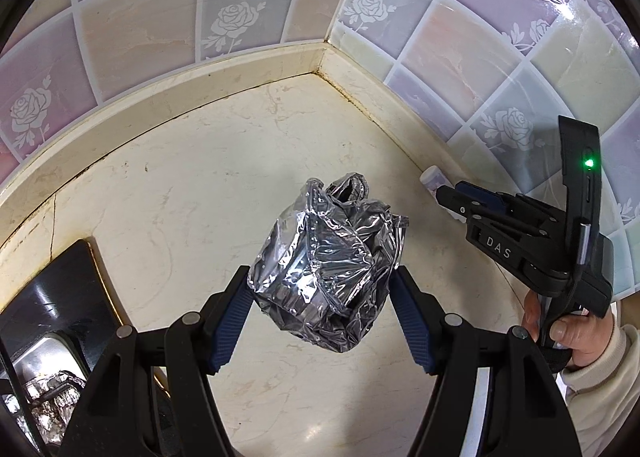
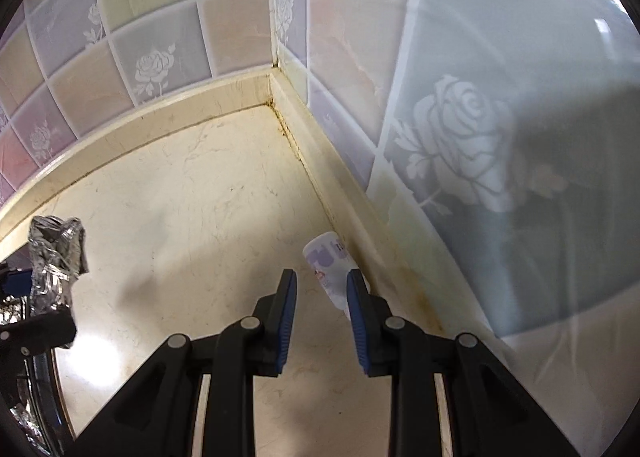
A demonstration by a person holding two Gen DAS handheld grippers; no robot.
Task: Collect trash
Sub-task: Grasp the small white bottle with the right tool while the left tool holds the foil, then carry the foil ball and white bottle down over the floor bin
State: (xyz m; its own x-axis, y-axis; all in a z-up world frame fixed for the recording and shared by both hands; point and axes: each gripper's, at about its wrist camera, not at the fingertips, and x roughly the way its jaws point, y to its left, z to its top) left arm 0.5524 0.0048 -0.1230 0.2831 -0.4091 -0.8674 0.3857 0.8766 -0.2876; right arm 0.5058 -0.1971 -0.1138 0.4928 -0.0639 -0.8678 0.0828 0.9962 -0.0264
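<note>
Near the back corner of the counter [image 1: 192, 193], where the two rose-patterned tiled walls [image 1: 160, 29] meet, the left gripper [image 1: 324, 297] has a crumpled ball of silver foil [image 1: 328, 269] clamped between its blue pads and it's hanging clear above the marble. Over by the right-hand edge of the counter, tight against the little raised lip under the wall, there's a small white bottle [image 2: 330, 265] with purple print lying on its side. The right gripper [image 2: 322, 297] is angled down at it with the jaws only partly apart, the bottle's near end poking in between them; looks like it touches the right-hand pad but nothing's pinching it. A black stovetop [image 1: 52, 297] sits at the counter's front left corner.
</note>
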